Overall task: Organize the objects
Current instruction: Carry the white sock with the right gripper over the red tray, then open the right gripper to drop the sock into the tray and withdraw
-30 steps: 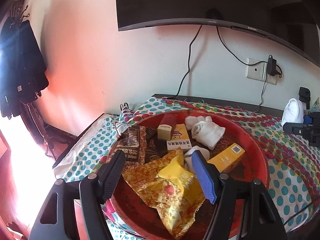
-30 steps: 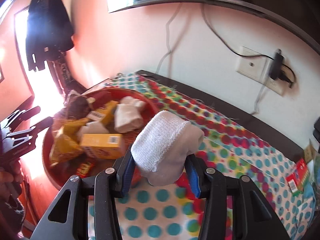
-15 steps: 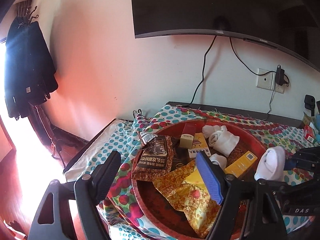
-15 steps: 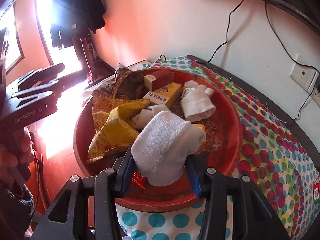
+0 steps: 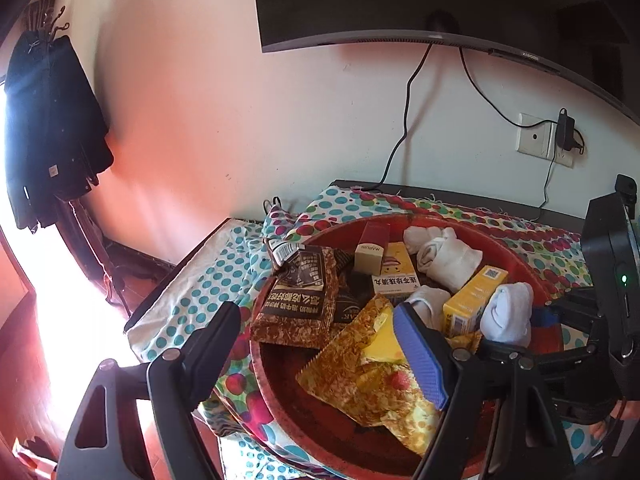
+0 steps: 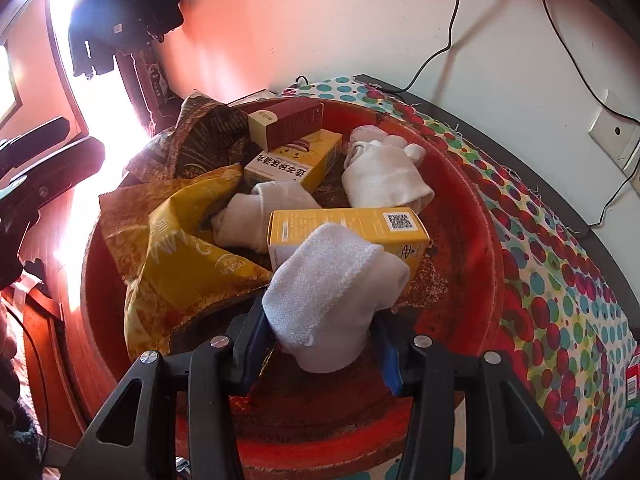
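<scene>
A round red tray (image 6: pixel 476 240) on the dotted tablecloth holds a yellow QR-code box (image 6: pixel 348 228), a second yellow box (image 6: pixel 292 164), a dark red box (image 6: pixel 288 122), two rolled white socks (image 6: pixel 384 176), a yellow snack bag (image 6: pixel 188 256) and a brown packet (image 5: pixel 300 300). My right gripper (image 6: pixel 320 328) is shut on a rolled white sock (image 6: pixel 328 280), just above the tray's near part, in front of the QR-code box. The same sock (image 5: pixel 508 312) shows in the left wrist view. My left gripper (image 5: pixel 316 320) hangs open over the tray's left rim, gripping nothing.
The dotted tablecloth (image 6: pixel 560 280) covers a table set against the wall. A wall socket with a plugged charger (image 5: pixel 536 140) and cables hang below a dark screen (image 5: pixel 400 0). A dark coat (image 5: pixel 48 120) hangs at the left. A small red packet (image 6: pixel 632 380) lies at the cloth's right edge.
My right gripper carried the sock from above the bare cloth to over the tray and came lower. The left gripper's jaws spread wider, and it drew back toward the tray's left rim.
</scene>
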The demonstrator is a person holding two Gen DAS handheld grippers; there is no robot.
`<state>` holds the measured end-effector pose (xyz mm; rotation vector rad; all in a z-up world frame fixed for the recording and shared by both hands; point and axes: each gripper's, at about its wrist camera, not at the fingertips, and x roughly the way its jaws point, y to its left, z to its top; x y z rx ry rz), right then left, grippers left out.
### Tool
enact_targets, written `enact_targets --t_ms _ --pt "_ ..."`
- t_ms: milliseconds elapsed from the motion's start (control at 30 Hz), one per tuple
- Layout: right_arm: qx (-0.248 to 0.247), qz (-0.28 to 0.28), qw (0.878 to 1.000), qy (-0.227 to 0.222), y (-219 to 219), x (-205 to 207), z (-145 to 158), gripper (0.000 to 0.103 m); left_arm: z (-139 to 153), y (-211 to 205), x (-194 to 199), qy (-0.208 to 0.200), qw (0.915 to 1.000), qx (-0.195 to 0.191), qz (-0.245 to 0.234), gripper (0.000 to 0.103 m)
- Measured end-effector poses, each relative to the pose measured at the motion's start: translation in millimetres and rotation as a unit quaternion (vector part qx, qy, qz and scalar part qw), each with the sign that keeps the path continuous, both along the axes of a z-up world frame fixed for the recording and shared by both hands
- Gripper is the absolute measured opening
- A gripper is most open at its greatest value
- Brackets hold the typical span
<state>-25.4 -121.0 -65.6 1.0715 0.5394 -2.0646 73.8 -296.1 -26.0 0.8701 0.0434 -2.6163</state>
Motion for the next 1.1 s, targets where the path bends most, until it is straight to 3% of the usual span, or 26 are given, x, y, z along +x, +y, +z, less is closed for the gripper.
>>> enact_targets --t_ms 167,433,600,767,867,1100 --pt "0.007 -0.018 1.000 -0.005 -8.9 -17.6 -3.4 0.046 -0.7 5.5 2.1 -0.004 0.9997 -0.020 0.014 0.081" --pt "0.011 -0.024 0.999 -0.023 -18.5 -26.7 -7.2 0.048 0.2 12.2 3.7 -0.011 0.9999 -0.004 -0.003 0.081" --pt "0.009 -0.030 0.999 -0.013 -15.5 -19.0 3.9 0.081 -1.9 11.0 0.5 -0.027 0.9989 0.036 -0.012 0.081" --pt "-0.002 -0.046 0.999 0.005 -0.5 -6.3 30.3 0.099 -4.6 11.7 -1.1 -0.037 0.9985 0.039 -0.006 0.081" --pt "-0.001 -0.060 0.998 0.025 13.4 5.5 47.9 0.103 -2.5 13.1 0.3 -0.036 0.9989 0.032 -0.002 0.081" --pt "0.010 -0.072 0.997 0.011 44.5 44.9 62.5 0.103 4.1 18.0 0.4 -0.033 0.9986 0.041 -0.006 0.081"
